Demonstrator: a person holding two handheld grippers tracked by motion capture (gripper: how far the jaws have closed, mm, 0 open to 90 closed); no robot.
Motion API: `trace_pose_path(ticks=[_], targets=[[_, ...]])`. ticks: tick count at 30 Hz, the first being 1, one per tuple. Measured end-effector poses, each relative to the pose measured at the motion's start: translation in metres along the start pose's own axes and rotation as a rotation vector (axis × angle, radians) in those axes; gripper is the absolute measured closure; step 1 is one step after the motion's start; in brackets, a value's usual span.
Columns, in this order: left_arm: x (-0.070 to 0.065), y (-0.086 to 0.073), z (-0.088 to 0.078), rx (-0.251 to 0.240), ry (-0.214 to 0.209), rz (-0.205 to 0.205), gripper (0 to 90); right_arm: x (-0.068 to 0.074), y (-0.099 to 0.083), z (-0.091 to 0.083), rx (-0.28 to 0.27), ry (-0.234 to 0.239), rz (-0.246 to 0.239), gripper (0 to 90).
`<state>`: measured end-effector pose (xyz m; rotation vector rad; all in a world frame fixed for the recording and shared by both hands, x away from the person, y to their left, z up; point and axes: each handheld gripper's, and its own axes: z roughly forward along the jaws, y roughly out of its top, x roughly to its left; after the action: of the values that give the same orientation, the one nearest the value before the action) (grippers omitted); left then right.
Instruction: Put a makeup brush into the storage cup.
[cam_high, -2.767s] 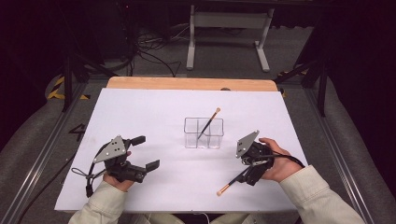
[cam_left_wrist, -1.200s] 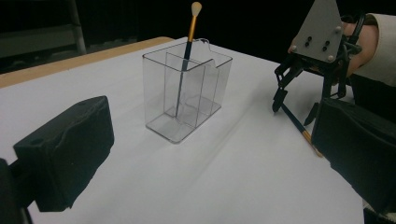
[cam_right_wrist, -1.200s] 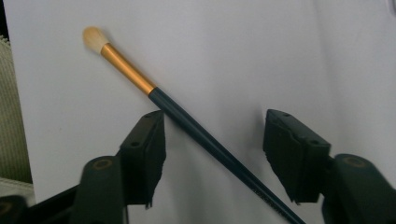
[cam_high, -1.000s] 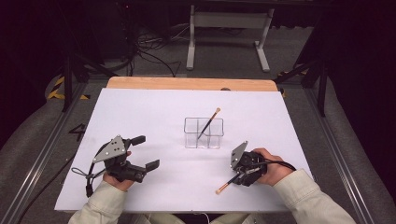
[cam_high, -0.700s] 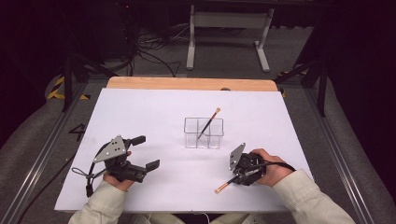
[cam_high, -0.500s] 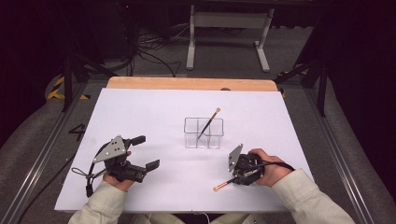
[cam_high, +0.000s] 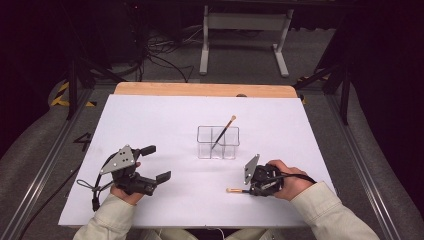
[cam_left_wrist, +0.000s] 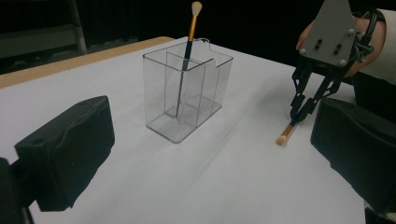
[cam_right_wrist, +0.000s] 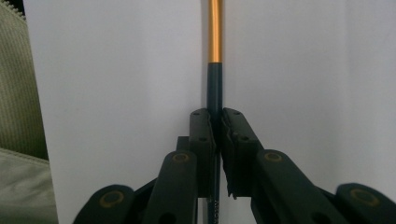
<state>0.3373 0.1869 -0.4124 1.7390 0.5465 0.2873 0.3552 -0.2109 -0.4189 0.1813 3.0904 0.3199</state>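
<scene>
**Right fingers pinched on a brush at the near right of the table**

We saw the right gripper (cam_right_wrist: 217, 122) with its fingers (cam_right_wrist: 201, 135) clenched on the dark handle of a makeup brush (cam_right_wrist: 215, 70) — the handle ran straight out between them, turning from dark blue to a gold ferrule farther along. In the high view that gripper (cam_high: 250, 189) sat low at the table's near right, the person's right hand (cam_high: 285, 180) wrapped around it, and the brush (cam_high: 235, 190) pointed left with its pale tip touching or just above the white table (cam_high: 150, 125); we could not tell which.

Our left gripper (cam_high: 156, 163) rested at the near left, held in the left hand (cam_high: 125, 192), its fingers (cam_left_wrist: 70, 149) spread wide and grasping nothing — well apart from the other gripper.

Between the two and a little farther back stood a clear divided holder (cam_high: 218, 142). A second brush (cam_high: 223, 132) leaned in one of its compartments, its tip up and tilted toward the far right. Beyond the white sheet ran the table's wooden edge (cam_high: 205, 89).
</scene>
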Motion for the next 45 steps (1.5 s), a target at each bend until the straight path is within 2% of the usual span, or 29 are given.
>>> trace_pose_path(ticks=[13, 17, 19, 22, 26, 41, 45], targets=[[0.0, 0.0, 0.0, 0.0, -0.004, -0.003, 0.3, -0.001, -0.001, -0.025, -0.133, -0.038, 0.035, 83.6], [0.0, 0.0, 0.0, 0.0, -0.004, -0.004, 0.4, -0.002, -0.001, -0.033, -0.187, -0.048, 0.055, 83.6], [0.0, 0.0, 0.0, 0.0, -0.004, -0.004, 0.4, -0.002, -0.001, -0.039, -0.231, -0.058, 0.048, 83.6], [0.0, 0.0, 0.001, 0.0, -0.005, -0.005, 0.4, -0.003, -0.001, -0.042, -0.265, -0.064, 0.047, 83.6], [0.0, 0.0, 0.001, -0.001, -0.009, -0.005, 0.3, -0.003, -0.001, -0.048, -0.31, -0.076, 0.072, 83.6], [0.0, 0.0, 0.0, -0.002, -0.007, -0.003, 0.3, -0.005, -0.004, -0.065, -0.516, -0.122, 0.109, 83.6], [0.0, 0.0, 0.0, -0.002, -0.008, -0.003, 0.3, -0.005, -0.005, -0.068, -0.552, -0.128, 0.118, 83.6]])
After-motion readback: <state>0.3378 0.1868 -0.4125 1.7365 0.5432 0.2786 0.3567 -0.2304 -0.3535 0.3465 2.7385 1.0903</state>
